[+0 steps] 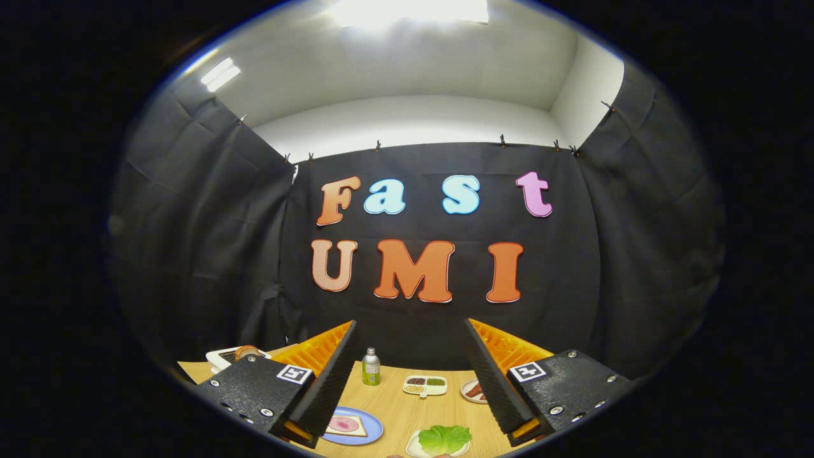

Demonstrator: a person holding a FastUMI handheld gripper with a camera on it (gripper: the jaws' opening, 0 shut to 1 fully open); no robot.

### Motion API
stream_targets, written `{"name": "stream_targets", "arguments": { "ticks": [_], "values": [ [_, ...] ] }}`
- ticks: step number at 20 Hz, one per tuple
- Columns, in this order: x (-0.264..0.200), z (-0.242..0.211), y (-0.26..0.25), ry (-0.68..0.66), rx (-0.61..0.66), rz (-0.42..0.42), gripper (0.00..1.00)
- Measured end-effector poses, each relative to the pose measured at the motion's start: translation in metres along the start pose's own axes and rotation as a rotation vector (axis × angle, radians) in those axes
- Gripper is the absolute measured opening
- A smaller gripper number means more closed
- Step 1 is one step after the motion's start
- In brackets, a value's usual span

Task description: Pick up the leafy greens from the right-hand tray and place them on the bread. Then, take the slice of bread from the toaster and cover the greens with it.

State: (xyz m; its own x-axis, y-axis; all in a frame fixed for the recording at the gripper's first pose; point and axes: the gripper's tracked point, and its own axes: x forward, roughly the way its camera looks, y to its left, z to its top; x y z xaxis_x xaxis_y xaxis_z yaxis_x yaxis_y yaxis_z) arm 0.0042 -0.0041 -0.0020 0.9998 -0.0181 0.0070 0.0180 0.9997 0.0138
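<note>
- Your fingers (410,381) stand wide apart with nothing between them, held high above the counter (407,413) and pointing at the back wall rather than down; the greens (444,438) lie below and between them on a small white tray (414,446), just inside the right finger
- Risk one: from this height and level pitch you could come down short or past the leaf; it sits low in your view and partly cut off, so its near edge is hard to judge
- Risk two: the leaf looks thin and floppy; a shallow pinch may catch only a frill and tear it or let it slip, while a deep one may drag or tip the light tray
- Risk three: the bread (346,425) on the blue plate (372,427) lies close beside the left finger, which covers part of it; carrying the leaf across, that finger could knock the plate or shove the slice; something pink already lies on the slice, so the leaf may slide off it
- Risk four: a green bottle (371,367), a divided dish (425,385) and a small plate of something reddish (473,391) stand beyond the fingers; a wide swing could reach them
- Hard to make out: a white object (224,357) with something brown on top, behind the left finger, may be the toaster; you cannot tell from here whether a slice stands in it
- Cut off: the near edge of the counter and the tray's front; the dish's contents are too small to name
</note>
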Motion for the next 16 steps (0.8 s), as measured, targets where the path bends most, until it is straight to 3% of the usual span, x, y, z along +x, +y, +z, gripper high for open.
{"name": "stream_targets", "arguments": {
  "ticks": [16],
  "values": [
    [0.023,-0.045,-0.009,0.095,0.009,0.018,0.97]
  ]
}}
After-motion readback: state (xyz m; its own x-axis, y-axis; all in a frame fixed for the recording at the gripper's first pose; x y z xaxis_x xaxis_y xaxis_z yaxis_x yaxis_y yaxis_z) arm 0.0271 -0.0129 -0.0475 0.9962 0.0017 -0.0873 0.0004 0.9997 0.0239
